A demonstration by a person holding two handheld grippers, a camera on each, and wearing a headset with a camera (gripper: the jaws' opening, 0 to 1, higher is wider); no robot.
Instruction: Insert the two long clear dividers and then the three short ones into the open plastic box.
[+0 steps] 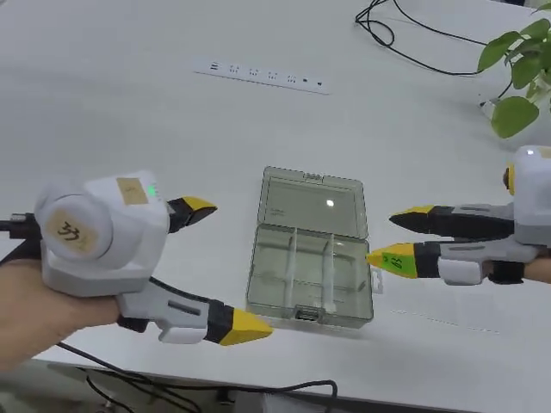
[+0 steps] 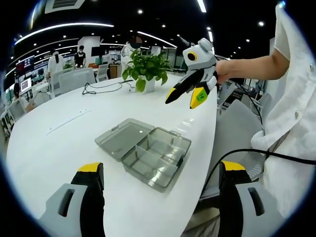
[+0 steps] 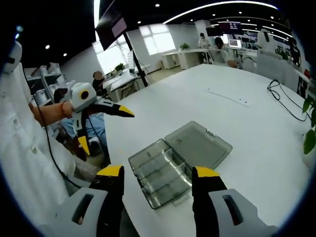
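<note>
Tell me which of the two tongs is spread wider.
The left tongs, at the left of the head view: their yellow tips stand far apart, while the right tongs hold theirs much closer together, though also open.

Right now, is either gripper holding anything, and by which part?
Nothing is held: the left gripper and right gripper are open and empty, flanking the open clear plastic box.

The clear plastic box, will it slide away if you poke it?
Probably, yes. The clear plastic box looks thin-walled, so it is likely light. It sits flat on the smooth white table, so a poke would likely slide it. Its open lid lies flat behind it, so tipping seems unlikely.
</note>
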